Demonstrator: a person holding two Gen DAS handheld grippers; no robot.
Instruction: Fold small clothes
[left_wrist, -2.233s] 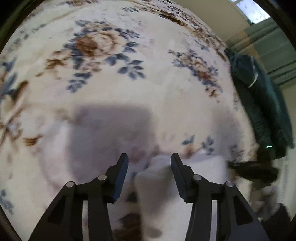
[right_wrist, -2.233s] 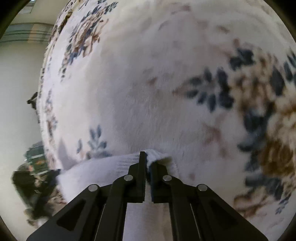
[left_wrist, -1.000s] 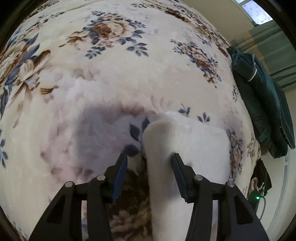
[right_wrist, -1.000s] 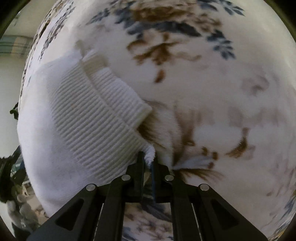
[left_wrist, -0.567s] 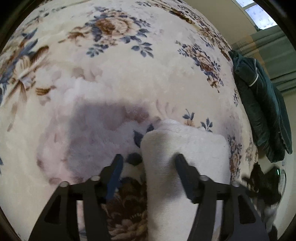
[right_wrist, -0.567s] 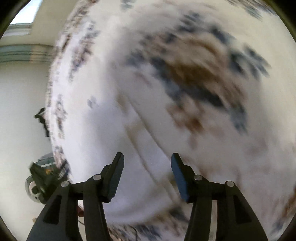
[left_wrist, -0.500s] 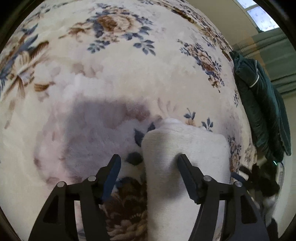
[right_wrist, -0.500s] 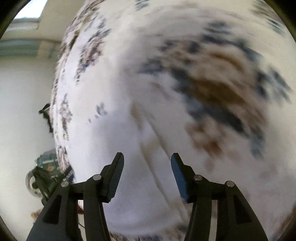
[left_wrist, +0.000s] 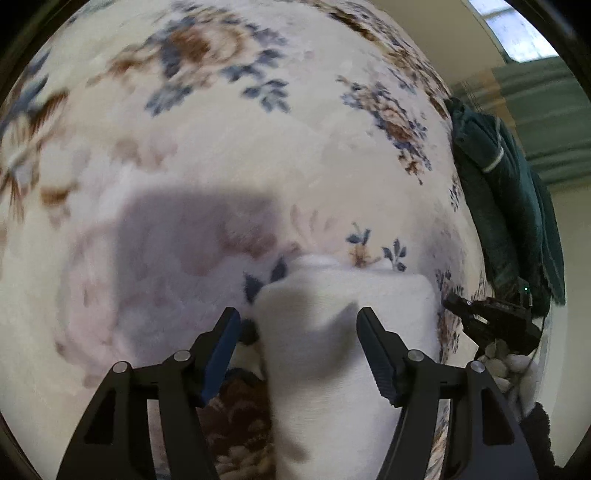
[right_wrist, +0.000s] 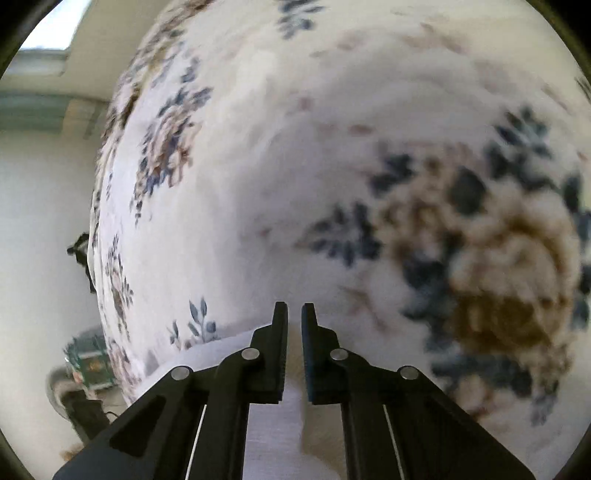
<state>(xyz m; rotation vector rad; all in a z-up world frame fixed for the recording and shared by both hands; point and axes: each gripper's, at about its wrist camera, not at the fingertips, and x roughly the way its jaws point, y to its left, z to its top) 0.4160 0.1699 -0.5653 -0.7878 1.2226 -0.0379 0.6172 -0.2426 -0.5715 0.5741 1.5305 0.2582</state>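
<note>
A small white knitted garment (left_wrist: 343, 332) lies folded on a cream floral blanket (left_wrist: 258, 166). In the left wrist view my left gripper (left_wrist: 297, 332) is open, its fingers astride the near end of the garment just above it. In the right wrist view my right gripper (right_wrist: 294, 321) has its jaws nearly closed with a narrow gap, above the edge of the same white garment (right_wrist: 236, 354); I cannot see cloth pinched between the tips.
A dark green garment (left_wrist: 506, 192) lies at the blanket's right edge. The other gripper's black body (left_wrist: 495, 325) shows low right in the left view. Green curtains and a window stand behind. The blanket's left edge (right_wrist: 99, 258) drops to pale floor.
My right gripper let go of the garment's corner, swung away open, then came back over the garment's edge with jaws nearly closed. My left gripper opened wider and stayed over the garment.
</note>
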